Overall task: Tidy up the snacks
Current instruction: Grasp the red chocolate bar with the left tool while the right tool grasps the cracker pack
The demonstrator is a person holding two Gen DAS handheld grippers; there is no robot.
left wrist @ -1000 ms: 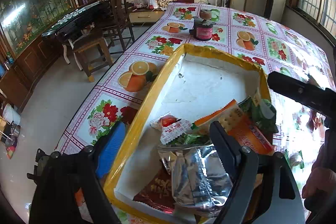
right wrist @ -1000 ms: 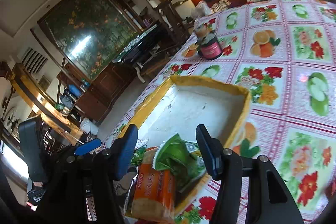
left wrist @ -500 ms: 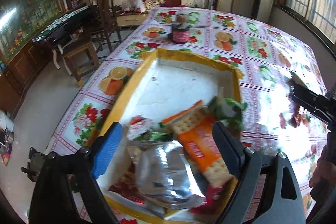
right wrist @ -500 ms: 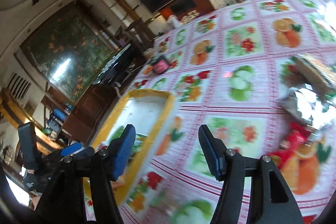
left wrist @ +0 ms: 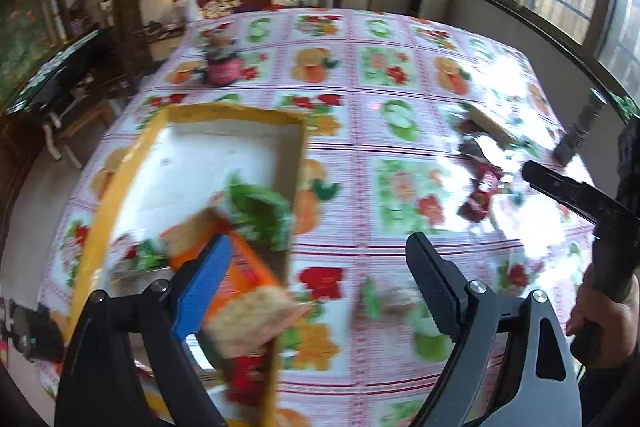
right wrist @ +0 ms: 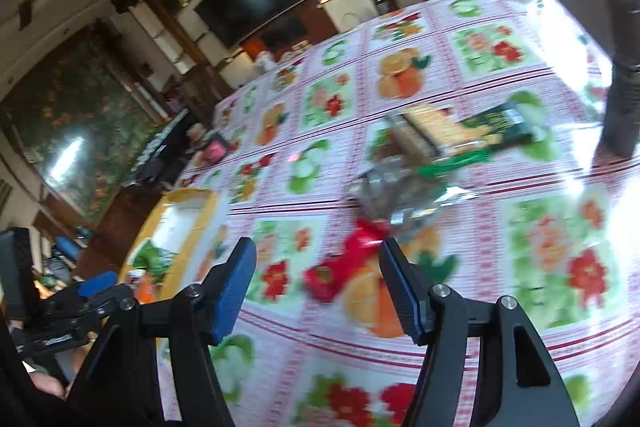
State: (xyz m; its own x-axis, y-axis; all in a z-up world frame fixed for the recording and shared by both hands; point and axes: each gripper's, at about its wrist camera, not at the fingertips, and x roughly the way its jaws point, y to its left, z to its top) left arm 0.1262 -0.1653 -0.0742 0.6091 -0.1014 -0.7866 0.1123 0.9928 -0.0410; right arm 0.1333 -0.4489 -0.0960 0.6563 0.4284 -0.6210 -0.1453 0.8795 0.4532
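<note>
Both grippers hung empty over the table (left wrist: pixel 360 155) — the left gripper (left wrist: pixel 316 291) gaped wide beside the yellow box (left wrist: pixel 120 179) of snacks, the right gripper (right wrist: pixel 316 287) half-open above a red wrapper (right wrist: pixel 344 267).

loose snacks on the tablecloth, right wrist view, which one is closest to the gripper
The red packet, lying just ahead of the open right gripper. The silver wrapper and the green cracker pack lie farther up the table.

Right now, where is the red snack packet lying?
In the right wrist view, the red snack packet lies on the flowered tablecloth, just ahead of the open right gripper, right of the yellow box and near a silver wrapper.
</note>
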